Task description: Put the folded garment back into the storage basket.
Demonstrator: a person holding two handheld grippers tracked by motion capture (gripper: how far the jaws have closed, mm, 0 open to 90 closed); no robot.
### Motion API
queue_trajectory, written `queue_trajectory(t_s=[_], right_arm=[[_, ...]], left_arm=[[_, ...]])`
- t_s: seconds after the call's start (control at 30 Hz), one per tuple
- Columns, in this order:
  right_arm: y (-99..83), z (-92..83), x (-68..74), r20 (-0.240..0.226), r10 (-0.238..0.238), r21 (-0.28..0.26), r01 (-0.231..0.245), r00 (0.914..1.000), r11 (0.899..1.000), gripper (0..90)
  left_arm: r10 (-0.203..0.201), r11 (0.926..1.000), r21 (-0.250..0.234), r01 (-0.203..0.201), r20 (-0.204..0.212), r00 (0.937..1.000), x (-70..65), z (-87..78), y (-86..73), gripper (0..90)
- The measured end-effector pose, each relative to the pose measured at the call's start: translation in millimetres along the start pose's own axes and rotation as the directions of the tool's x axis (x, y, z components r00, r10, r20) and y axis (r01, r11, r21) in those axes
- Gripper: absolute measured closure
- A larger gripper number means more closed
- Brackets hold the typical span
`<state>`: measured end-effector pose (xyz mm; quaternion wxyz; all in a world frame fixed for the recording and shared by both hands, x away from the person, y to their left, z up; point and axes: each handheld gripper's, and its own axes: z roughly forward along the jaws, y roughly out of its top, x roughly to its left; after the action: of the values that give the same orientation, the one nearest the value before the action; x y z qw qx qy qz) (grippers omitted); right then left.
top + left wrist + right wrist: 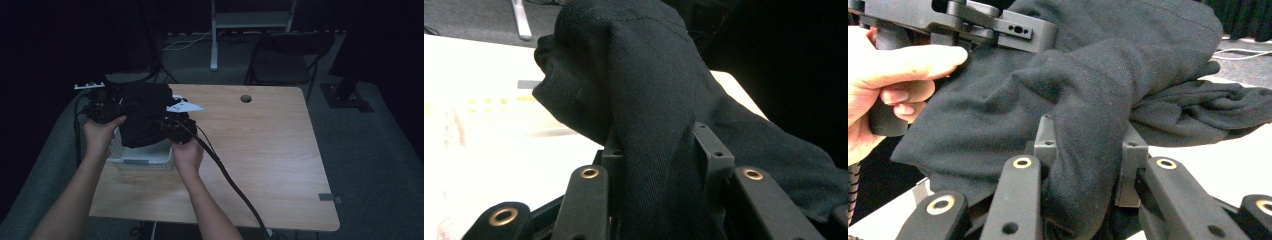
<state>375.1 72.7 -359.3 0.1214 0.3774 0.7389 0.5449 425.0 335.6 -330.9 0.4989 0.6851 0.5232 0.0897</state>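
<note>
A black cloth garment (142, 112) hangs bunched between both grippers over a white perforated basket (142, 157) at the table's left side. My left gripper (107, 105) is shut on a thick fold of the black cloth (649, 125), which fills the gap between its jaws. On the garment's right side my right gripper (175, 125) is likewise shut on a bunched fold of the cloth (1088, 130). In the right gripper view the other hand (883, 75) and the body of its gripper sit at the upper left, behind the cloth.
The wooden table (260, 150) has a round cable hole (245, 98) near its far edge. A thick black cable (230, 180) trails from the right gripper to the front edge. A folding chair (285, 60) stands beyond the table. A grey tape strip (330, 197) lies front right.
</note>
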Motion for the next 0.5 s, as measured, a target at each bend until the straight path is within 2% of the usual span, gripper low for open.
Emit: queue_trajectory(t_s=[0.17,0.3,0.4,0.5], right_arm=[[0.6,6.5,3.4,-0.009,0.004,0.002,-0.004,1.0,1.0,71.1],[4.8,12.8,9.9,-0.013,-0.016,0.013,0.016,0.9998,1.0,71.0],[5.5,17.8,14.9,-0.022,-0.023,0.013,0.023,0.9995,1.0,71.0],[5.2,22.4,19.0,-0.026,-0.033,0.02,0.033,0.9991,0.999,71.1]], left_arm=[[0.009,1.0,-0.002,-0.009,-0.021,0.9997,4.0,-4.6,0.2,66.2],[0.014,0.9999,0.0,-0.014,-0.036,0.9993,9.8,-9.8,0.4,66.2],[-0.014,0.9999,-0.008,0.014,-0.026,0.9996,18.0,-13.8,-0.6,66.2],[0.0,1.0,0.001,0.001,-0.04,0.9992,20.2,-16.2,-1.7,66.5]])
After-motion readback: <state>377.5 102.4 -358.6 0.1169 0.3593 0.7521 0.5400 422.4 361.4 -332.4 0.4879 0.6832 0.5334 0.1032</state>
